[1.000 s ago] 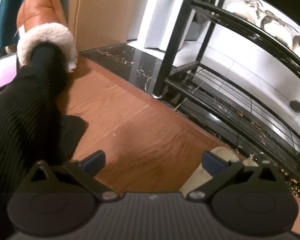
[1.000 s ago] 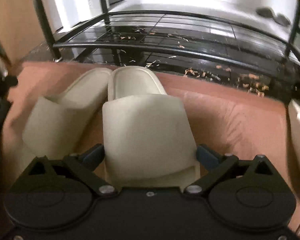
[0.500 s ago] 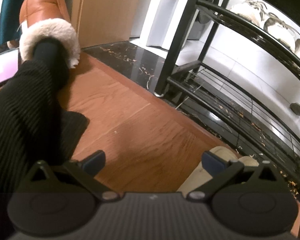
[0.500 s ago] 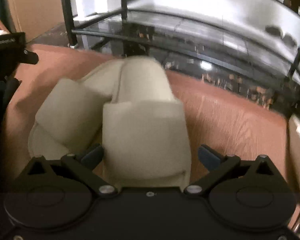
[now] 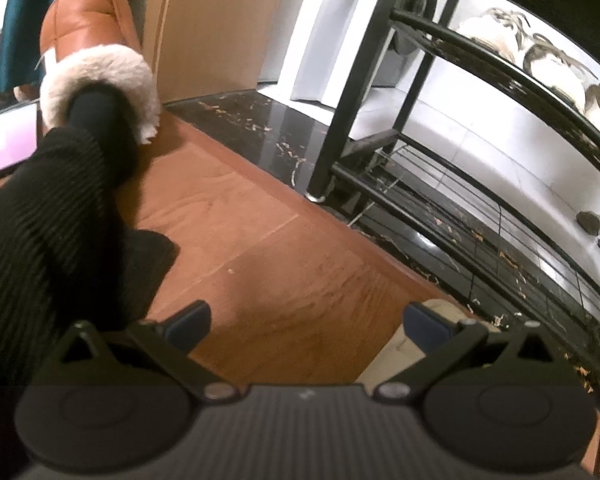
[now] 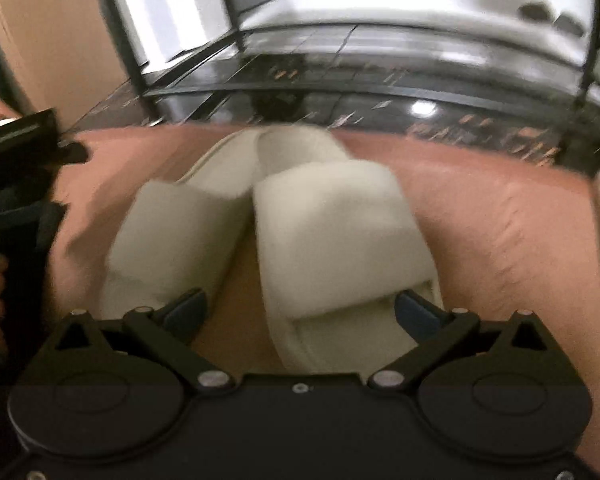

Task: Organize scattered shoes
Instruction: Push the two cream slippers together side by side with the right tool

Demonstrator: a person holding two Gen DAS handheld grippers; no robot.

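Right gripper (image 6: 300, 314): jaws are standing wide apart and gripping nothing; the toe end of the right-hand cream slipper (image 6: 340, 240) is lying between the blue pads, with no contact visible.
Left gripper (image 5: 306, 326): jaws are spread wide and holding nothing, hovering over bare wooden floor (image 5: 260, 248) at lower centre of its frame.
Task items: two cream slippers are lying on the floor at centre frame of the right wrist view, heels converging toward the top; the left-hand cream slipper (image 6: 172, 240) is touching or just beside its partner at the heel end.
Destination: the black shoe rack (image 6: 340, 80) is spanning the top of the frame; its lowest tier is appearing unoccupied in this view.
Image quality: the right wrist view is smeared, so fine contact cannot be told.
Bystander item: a person's leg in a fur-lined orange slipper (image 5: 88, 40) is occupying the upper left of the left wrist view.
Risk 1: closing across the broad strap is likely to crush soft foam and let the slipper slide out.
Risk 2: the left pad, lying near the neighbouring slipper, may snag or drag it.
Risk 3: a drooping heel may catch the front rail of the rack.
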